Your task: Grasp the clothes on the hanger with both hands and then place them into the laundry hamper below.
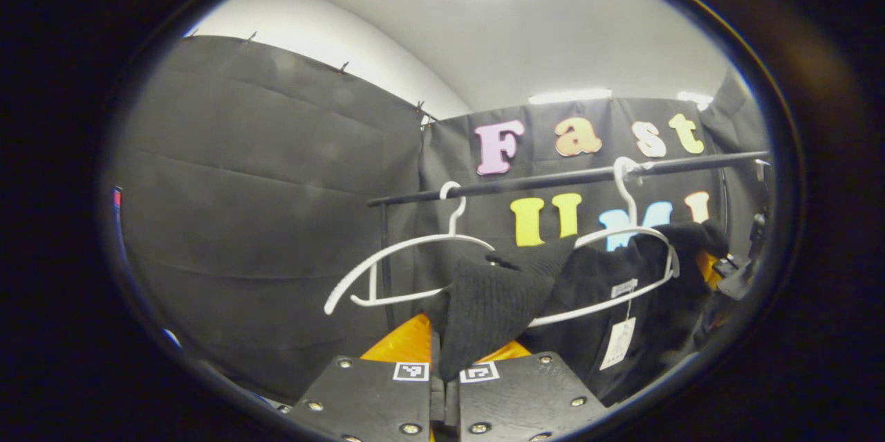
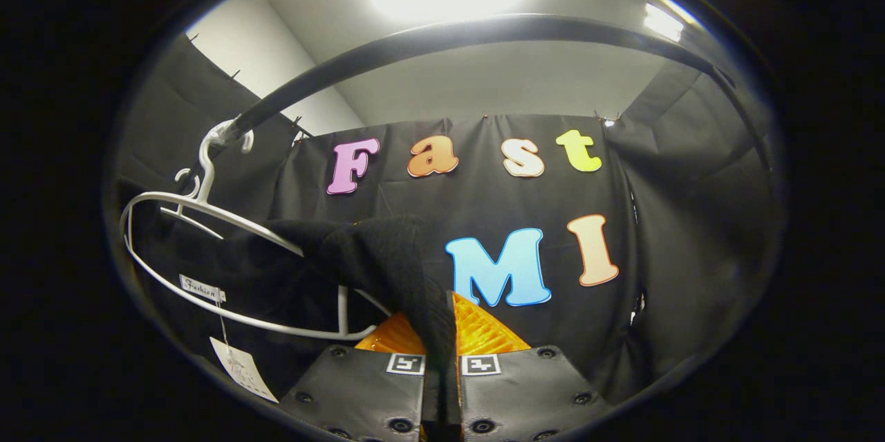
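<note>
A black knitted garment [image 1: 498,297] hangs on a white hanger [image 1: 626,259] from a dark rail [image 1: 553,179]. My left gripper [image 1: 446,359] is shut on a fold of its left side, the cloth rising from between the fingers. In the right gripper view the same black garment [image 2: 373,255] drapes from the white hanger [image 2: 207,221] at the left, and my right gripper [image 2: 442,352] is shut on its other end. A paper tag [image 1: 617,344] dangles from the garment, seen as a paper tag [image 2: 238,366] in the right gripper view too.
A second white hanger [image 1: 408,269], bare, hangs on the rail to the left of the loaded one. The rail [image 2: 442,41] arches overhead in the right gripper view. Black cloth walls close in behind and on both sides.
</note>
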The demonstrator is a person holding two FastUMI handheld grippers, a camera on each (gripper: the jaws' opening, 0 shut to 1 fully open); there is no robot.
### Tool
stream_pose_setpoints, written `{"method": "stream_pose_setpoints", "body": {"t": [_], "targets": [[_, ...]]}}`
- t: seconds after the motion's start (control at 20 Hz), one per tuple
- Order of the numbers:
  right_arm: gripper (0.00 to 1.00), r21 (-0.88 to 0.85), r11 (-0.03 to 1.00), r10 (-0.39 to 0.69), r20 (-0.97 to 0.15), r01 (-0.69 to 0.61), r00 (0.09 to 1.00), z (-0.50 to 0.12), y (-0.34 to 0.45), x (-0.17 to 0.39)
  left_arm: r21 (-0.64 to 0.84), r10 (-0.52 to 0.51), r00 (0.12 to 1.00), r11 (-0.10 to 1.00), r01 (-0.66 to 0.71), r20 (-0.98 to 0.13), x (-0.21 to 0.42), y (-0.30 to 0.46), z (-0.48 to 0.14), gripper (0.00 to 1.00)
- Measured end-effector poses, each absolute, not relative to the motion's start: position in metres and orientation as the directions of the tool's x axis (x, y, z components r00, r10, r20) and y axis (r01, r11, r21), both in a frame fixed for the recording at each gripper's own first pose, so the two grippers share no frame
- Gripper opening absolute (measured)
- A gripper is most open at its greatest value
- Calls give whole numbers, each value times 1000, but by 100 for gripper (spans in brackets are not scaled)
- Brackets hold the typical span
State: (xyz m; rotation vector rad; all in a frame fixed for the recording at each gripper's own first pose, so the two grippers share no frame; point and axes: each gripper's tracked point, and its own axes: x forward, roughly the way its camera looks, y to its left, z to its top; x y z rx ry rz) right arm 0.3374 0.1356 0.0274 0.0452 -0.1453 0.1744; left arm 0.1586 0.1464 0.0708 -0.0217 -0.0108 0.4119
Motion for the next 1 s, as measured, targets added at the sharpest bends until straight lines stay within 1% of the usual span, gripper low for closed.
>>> {"method": "stream_pose_setpoints", "body": {"t": [0.25, 0.45, 0.6, 0.75, 0.8, 0.9, 0.95, 1.0], "targets": [[5, 17, 986, 158, 183, -164, 970, 37, 133, 348, 11, 403, 913, 914, -405, 69, 177, 175, 100, 0], [5, 12, 988, 150, 170, -154, 974, 27, 133, 366, -6, 385, 921, 923, -385, 57, 197, 189, 97, 0], [5, 12, 988, 150, 110, -152, 983, 3, 133, 383, -49, 368, 930, 928, -369, -14, 211, 201, 67, 0], [5, 58, 985, 163, 7, -164, 987, -34, 134, 394, -122, 336, 938, 931, -344, -81, 221, 202, 34, 0], [4, 71, 984, 166, -25, -164, 986, -46, 134, 396, -125, 330, 939, 932, -340, -95, 222, 202, 26, 0], [5, 75, 983, 172, -77, -167, 982, -66, 132, 394, -117, 318, 941, 936, -331, -116, 222, 201, 12, 0], [4, 71, 983, 175, -95, -169, 980, -73, 132, 392, -112, 312, 942, 939, -325, -123, 221, 200, 5, 0], [5, 63, 983, 179, -109, -173, 978, -80, 132, 390, -104, 310, 942, 940, -323, -128, 221, 199, 0, 0]]}}
